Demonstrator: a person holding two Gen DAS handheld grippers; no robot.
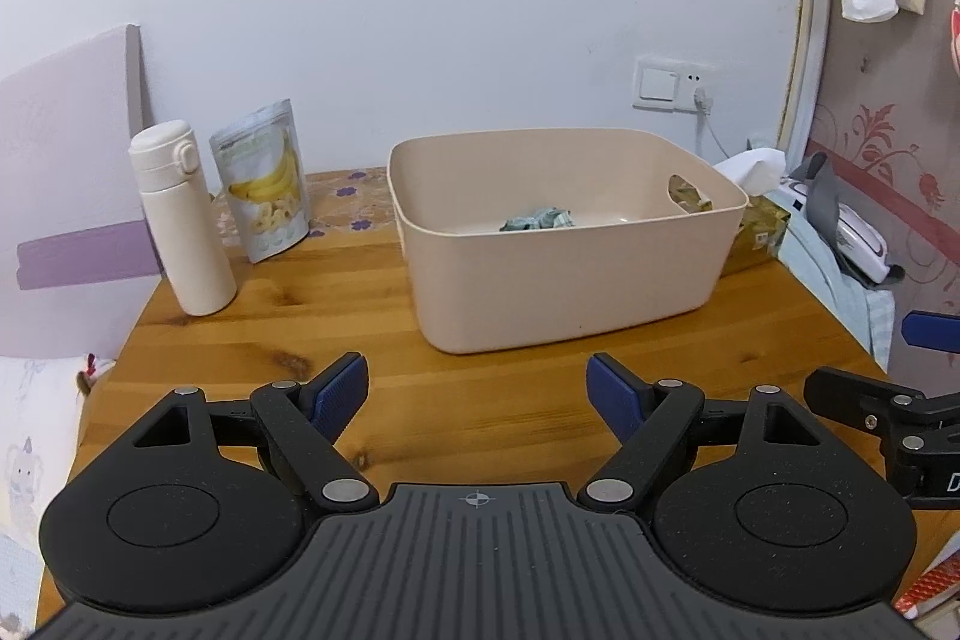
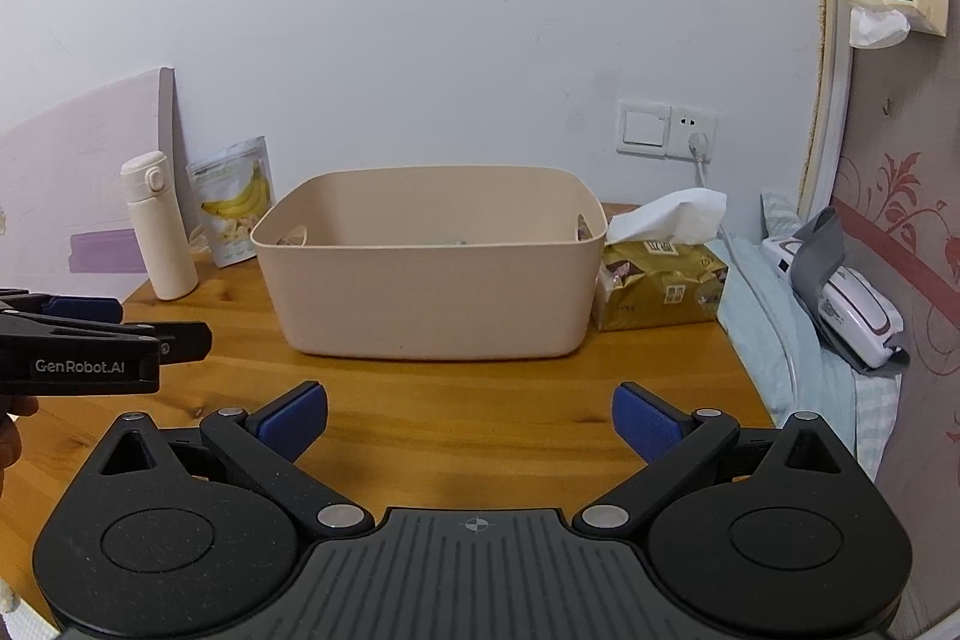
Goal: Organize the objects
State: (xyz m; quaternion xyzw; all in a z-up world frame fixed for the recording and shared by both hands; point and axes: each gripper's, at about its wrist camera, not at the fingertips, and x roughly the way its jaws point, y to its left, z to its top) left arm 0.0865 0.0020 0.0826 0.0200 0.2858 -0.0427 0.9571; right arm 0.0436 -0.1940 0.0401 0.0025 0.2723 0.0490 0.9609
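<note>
Both grippers stand with jaws wide and hold nothing: the left gripper and the right gripper hover over the near edge of the tabletop, probably ready to pick. Ahead, in the middle, is the bin with a crumpled wrapper inside. At the far left corner stand a flask and a banana-chip pouch, not yet sorted. A tissue pack sits by the right edge. The left gripper's side reads "GenRobot.AI".
</note>
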